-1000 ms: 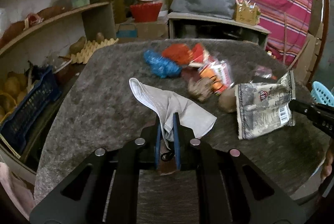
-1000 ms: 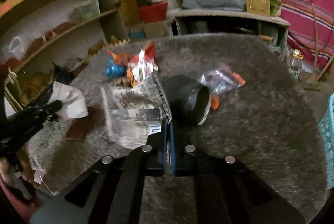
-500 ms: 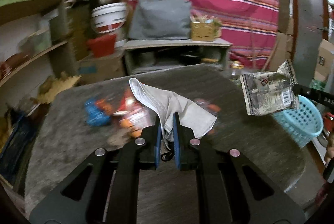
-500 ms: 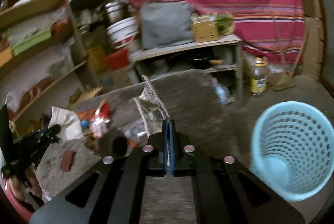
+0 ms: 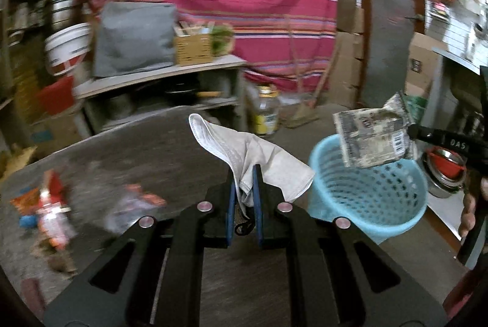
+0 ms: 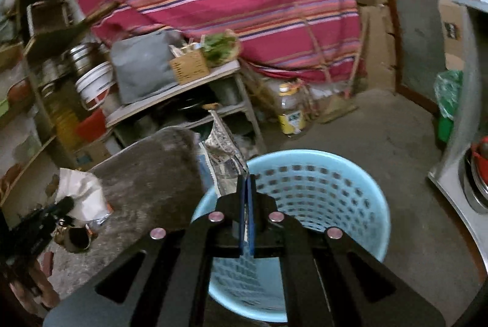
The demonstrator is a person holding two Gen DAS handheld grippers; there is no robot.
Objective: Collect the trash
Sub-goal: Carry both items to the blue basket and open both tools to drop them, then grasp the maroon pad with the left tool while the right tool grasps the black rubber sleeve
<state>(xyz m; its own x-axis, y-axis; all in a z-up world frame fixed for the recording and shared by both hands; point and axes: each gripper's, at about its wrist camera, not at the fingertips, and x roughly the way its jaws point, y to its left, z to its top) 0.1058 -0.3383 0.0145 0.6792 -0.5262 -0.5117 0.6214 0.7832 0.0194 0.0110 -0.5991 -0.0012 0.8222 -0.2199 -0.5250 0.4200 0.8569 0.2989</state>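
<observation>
My left gripper (image 5: 244, 174) is shut on a crumpled white paper napkin (image 5: 244, 150), held above the grey table (image 5: 137, 153) near its right edge. My right gripper (image 6: 246, 178) is shut on a printed grey wrapper (image 6: 224, 150), held over the rim of the light blue perforated basket (image 6: 320, 183). In the left wrist view the wrapper (image 5: 372, 138) hangs above the basket (image 5: 375, 195), with the right gripper (image 5: 411, 131) at the frame's right. The left gripper with the napkin (image 6: 80, 192) shows at the left of the right wrist view.
Several wrappers (image 5: 52, 214) and a clear packet (image 5: 134, 202) lie on the table's left part. A dark cup (image 6: 76, 238) lies on the table. A low shelf (image 5: 158, 77) with a grey cushion, a yellow jar (image 5: 267, 113) on the floor, steel pots (image 5: 445, 171) at right.
Both grippers have swung right from over the table toward the blue basket, carrying the napkin and the wrapper. The wrapper now hangs over the basket.
</observation>
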